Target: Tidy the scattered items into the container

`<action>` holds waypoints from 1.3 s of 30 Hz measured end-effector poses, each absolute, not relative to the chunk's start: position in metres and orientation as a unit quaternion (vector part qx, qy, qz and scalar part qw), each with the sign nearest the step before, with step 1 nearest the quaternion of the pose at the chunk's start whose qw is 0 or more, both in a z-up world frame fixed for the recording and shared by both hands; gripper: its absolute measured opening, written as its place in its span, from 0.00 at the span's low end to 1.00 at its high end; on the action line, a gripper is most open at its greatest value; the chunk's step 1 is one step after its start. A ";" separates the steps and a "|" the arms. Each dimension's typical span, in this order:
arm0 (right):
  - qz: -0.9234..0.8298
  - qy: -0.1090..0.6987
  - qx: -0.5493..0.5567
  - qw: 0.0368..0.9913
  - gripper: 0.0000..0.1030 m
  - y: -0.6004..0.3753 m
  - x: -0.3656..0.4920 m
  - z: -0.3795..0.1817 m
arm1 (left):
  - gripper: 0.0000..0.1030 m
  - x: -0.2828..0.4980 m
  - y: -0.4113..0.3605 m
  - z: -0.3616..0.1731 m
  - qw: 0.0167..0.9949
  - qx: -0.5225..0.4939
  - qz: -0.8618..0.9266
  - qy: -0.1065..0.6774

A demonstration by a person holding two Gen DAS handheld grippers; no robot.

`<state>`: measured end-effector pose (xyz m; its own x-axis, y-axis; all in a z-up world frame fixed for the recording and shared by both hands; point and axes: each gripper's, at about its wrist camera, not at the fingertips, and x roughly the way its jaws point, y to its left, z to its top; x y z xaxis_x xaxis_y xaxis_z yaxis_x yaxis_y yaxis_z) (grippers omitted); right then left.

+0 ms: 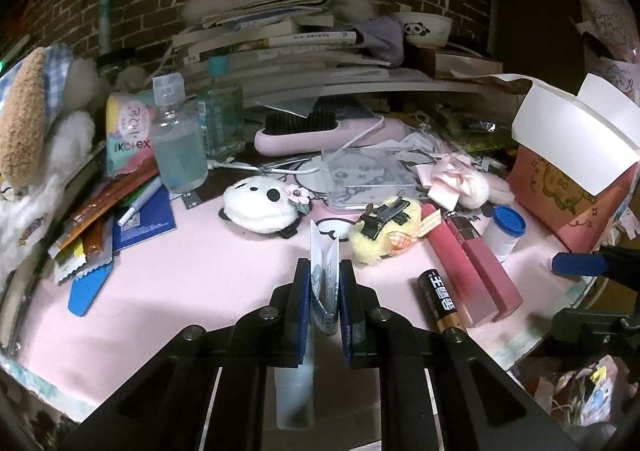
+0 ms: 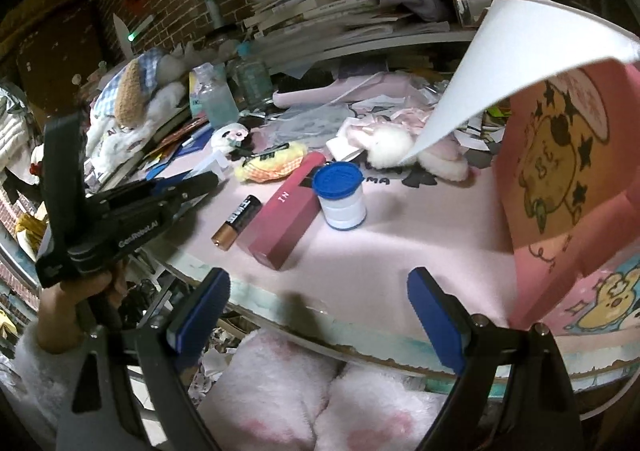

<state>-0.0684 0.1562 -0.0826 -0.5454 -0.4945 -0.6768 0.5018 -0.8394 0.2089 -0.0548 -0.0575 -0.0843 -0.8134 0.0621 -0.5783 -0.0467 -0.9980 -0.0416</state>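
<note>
Left wrist view: left gripper (image 1: 325, 291) is clamped on a small folded packet (image 1: 325, 271), pads pressing both sides, just above the pink table (image 1: 180, 283). Step in hand: pick-up of one scattered item. The pink box (image 1: 568, 187), flaps up, stands well apart at the far right.

Right wrist view: right gripper (image 2: 318, 311) is wide open w/ nothing between its pads, at the table edge. Battery (image 2: 237, 221), red case (image 2: 288, 211) and blue-lidded jar (image 2: 340, 195) lie near the box, not yet tidied.

Next move, est.: lift the packet clear, carry it over the clutter to the box opening, release inside.
</note>
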 end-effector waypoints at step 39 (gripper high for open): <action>-0.876 -0.009 0.386 0.290 0.86 0.155 -0.068 -0.085 | 0.05 -0.030 -0.038 -0.090 0.045 -0.305 0.950 0.060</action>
<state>-0.0677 0.1550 -0.0848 -0.5333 -0.5148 -0.6713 0.5007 -0.8316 0.2401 -0.0301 -0.0376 -0.0900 -0.8104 0.0483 -0.5839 -0.1208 -0.9890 0.0859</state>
